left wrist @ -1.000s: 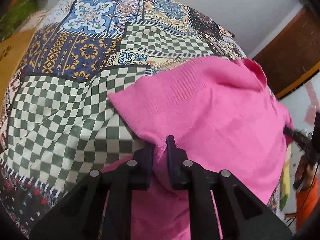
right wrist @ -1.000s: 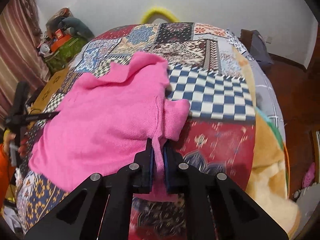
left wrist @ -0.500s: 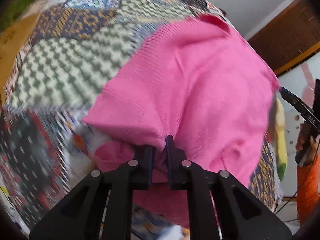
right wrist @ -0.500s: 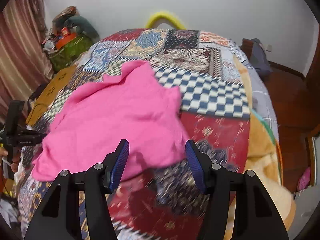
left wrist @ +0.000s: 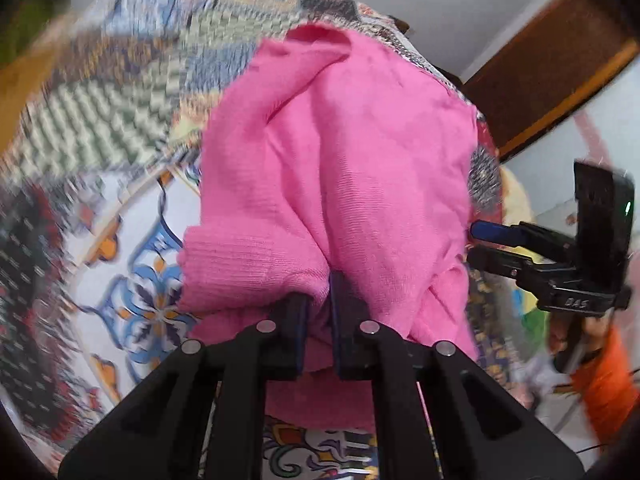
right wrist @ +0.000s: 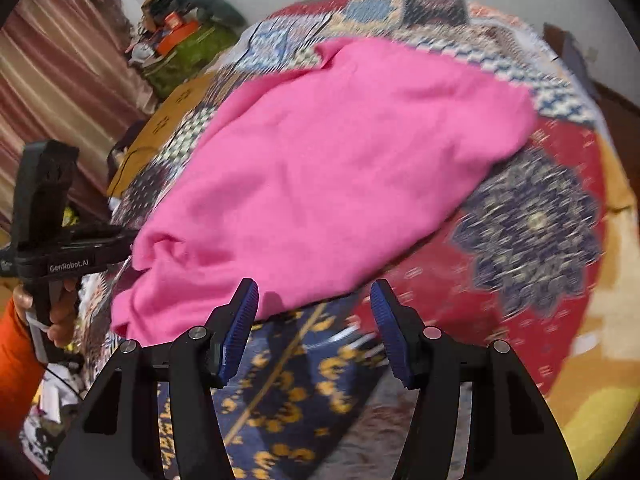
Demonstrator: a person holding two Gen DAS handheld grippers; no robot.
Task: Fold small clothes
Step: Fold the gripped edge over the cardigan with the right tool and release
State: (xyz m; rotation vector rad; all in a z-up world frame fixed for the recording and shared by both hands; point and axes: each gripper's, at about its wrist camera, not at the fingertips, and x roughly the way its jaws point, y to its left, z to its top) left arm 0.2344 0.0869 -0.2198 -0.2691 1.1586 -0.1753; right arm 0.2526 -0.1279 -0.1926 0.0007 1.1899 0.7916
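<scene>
A pink knit garment (left wrist: 340,160) lies in a heap on a patchwork quilt (left wrist: 132,280). My left gripper (left wrist: 318,300) pinches a ribbed fold of its near edge, the jaws still closing on the cloth, and the fold is lifted off the quilt. In the right wrist view the garment (right wrist: 340,168) spreads wide, with the left gripper (right wrist: 128,248) at its left edge. My right gripper (right wrist: 314,300) stands open just short of the garment's near hem, with nothing between its blue pads (right wrist: 240,320). It also shows side-on as the right gripper (left wrist: 480,244) beside the cloth.
The quilt (right wrist: 520,220) covers a bed, with a yellow blanket (right wrist: 600,400) at its right edge. A pile of clutter (right wrist: 180,32) and a striped curtain (right wrist: 60,80) stand at the left. A brown door (left wrist: 540,80) is behind. An orange sleeve (right wrist: 16,360) holds the left gripper.
My right gripper let go of the pink garment, opened and pulled back. The left gripper carried its pinched fold across the quilt, so the garment now lies doubled over.
</scene>
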